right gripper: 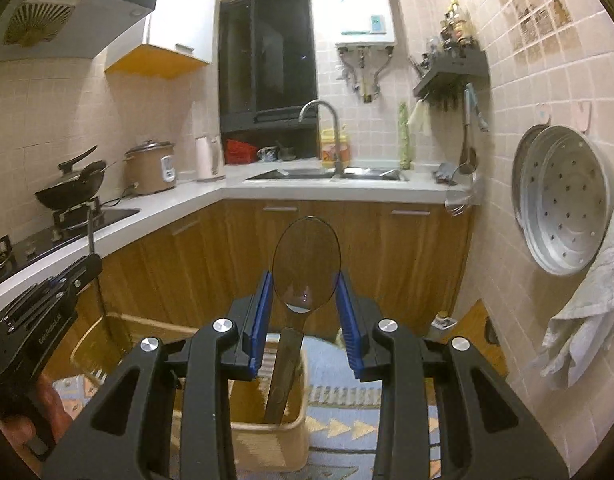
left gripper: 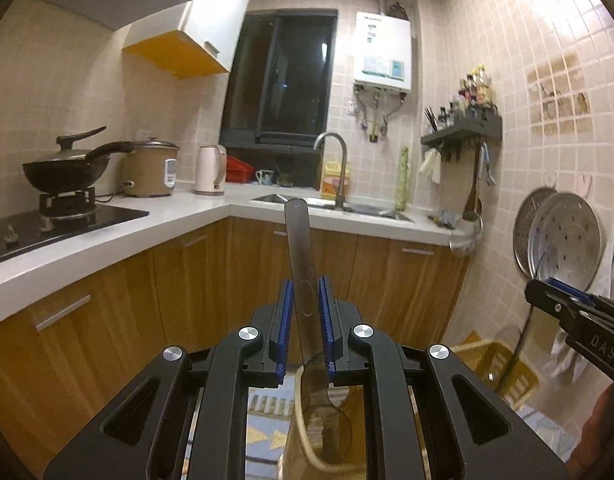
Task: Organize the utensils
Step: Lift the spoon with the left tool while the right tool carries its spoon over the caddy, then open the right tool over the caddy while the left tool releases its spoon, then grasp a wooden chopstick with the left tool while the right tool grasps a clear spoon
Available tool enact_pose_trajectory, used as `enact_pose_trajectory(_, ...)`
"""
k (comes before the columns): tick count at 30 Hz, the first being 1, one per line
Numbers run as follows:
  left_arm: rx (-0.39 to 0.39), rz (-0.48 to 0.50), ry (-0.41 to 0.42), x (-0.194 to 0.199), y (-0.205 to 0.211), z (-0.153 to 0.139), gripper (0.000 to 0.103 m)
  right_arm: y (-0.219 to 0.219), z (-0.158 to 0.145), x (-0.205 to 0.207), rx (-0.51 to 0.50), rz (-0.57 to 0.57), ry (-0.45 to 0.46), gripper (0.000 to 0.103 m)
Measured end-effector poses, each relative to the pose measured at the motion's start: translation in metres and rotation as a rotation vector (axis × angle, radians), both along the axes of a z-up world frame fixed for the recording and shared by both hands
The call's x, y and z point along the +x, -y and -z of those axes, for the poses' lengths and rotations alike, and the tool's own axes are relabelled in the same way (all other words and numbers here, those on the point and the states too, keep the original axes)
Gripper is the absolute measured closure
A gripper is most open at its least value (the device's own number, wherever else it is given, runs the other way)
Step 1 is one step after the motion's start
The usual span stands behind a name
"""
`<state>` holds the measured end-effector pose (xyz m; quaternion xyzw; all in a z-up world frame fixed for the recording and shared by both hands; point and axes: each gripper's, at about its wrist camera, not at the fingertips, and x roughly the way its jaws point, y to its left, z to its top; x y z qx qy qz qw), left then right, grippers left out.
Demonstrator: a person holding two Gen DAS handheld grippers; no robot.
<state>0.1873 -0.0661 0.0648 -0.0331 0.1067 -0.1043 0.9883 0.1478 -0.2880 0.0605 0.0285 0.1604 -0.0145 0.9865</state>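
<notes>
My left gripper (left gripper: 305,304) is shut on a steel spoon (left gripper: 301,256); its handle points up and away, its bowl hangs below the jaws over a wooden basket (left gripper: 303,440). My right gripper (right gripper: 305,292) is shut on a second steel spoon (right gripper: 306,264); the blue pads clamp the bowl's edges, the bowl points up, the handle hangs down over a wooden utensil basket (right gripper: 267,436). The right gripper shows at the right edge of the left wrist view (left gripper: 555,296). The left gripper shows at the left edge of the right wrist view (right gripper: 79,276).
An L-shaped white counter (left gripper: 179,224) holds a wok on a stove (left gripper: 67,172), a rice cooker (left gripper: 151,168), a kettle (left gripper: 211,170) and a sink with tap (left gripper: 331,200). Steamer trays (right gripper: 563,200) hang on the right wall. A patterned rug (right gripper: 347,420) covers the floor.
</notes>
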Motion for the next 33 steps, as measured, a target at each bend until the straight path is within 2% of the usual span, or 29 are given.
enact_pose_trajectory(2, 0.012, 0.008, -0.012, -0.005, -0.004, -0.001, 0.089, -0.001, 0.001, -0.004, 0.015, -0.038, -0.024, 0.073)
enact_pose_trajectory(5, 0.005, 0.036, -0.041, -0.011, -0.013, -0.005, 0.078, 0.000, -0.001, -0.010, 0.035, -0.057, -0.045, 0.070)
enact_pose_trajectory(6, -0.006, 0.050, -0.053, -0.014, -0.018, -0.007, 0.073, 0.001, -0.003, -0.013, 0.043, -0.074, -0.054, 0.066)
enact_pose_trajectory(7, -0.015, 0.059, -0.062, -0.016, -0.022, -0.008, 0.071, 0.002, -0.005, -0.019, 0.048, -0.084, -0.053, 0.053)
enact_pose_trajectory(8, -0.027, 0.069, -0.069, -0.021, -0.029, -0.011, 0.071, 0.002, -0.007, -0.024, 0.048, -0.085, -0.047, 0.049)
enact_pose_trajectory(13, -0.039, 0.089, -0.097, -0.043, -0.053, -0.020, 0.069, 0.001, -0.019, -0.052, 0.021, -0.090, -0.053, 0.049)
enact_pose_trajectory(16, -0.058, 0.105, -0.145, -0.054, -0.069, -0.026, 0.068, -0.003, -0.028, -0.067, -0.001, -0.103, -0.064, 0.049)
enact_pose_trajectory(19, -0.071, 0.135, -0.203, -0.061, -0.082, -0.035, 0.068, -0.010, -0.038, -0.079, -0.029, -0.113, -0.094, 0.049)
enact_pose_trajectory(22, -0.039, 0.170, -0.300, -0.065, -0.088, -0.036, 0.062, -0.015, -0.042, -0.087, -0.031, -0.139, -0.143, 0.049)
enact_pose_trajectory(26, 0.055, 0.223, -0.463, -0.064, -0.081, -0.010, 0.060, -0.018, -0.027, -0.080, 0.005, -0.161, -0.285, 0.049)
enact_pose_trajectory(29, 0.108, 0.309, -0.617, -0.063, -0.067, 0.028, 0.062, -0.015, 0.000, -0.061, 0.079, -0.181, -0.471, 0.049)
enact_pose_trajectory(30, 0.117, 0.335, -0.665, -0.064, -0.061, 0.041, 0.062, -0.013, 0.016, -0.052, 0.132, -0.203, -0.571, 0.049)
enact_pose_trajectory(32, 0.147, 0.384, -0.749, -0.064, -0.051, 0.066, 0.064, -0.010, 0.042, -0.041, 0.230, -0.246, -0.708, 0.062)
enact_pose_trajectory(33, 0.171, 0.394, -0.777, -0.064, -0.046, 0.078, 0.068, -0.009, 0.055, -0.038, 0.281, -0.265, -0.769, 0.065)
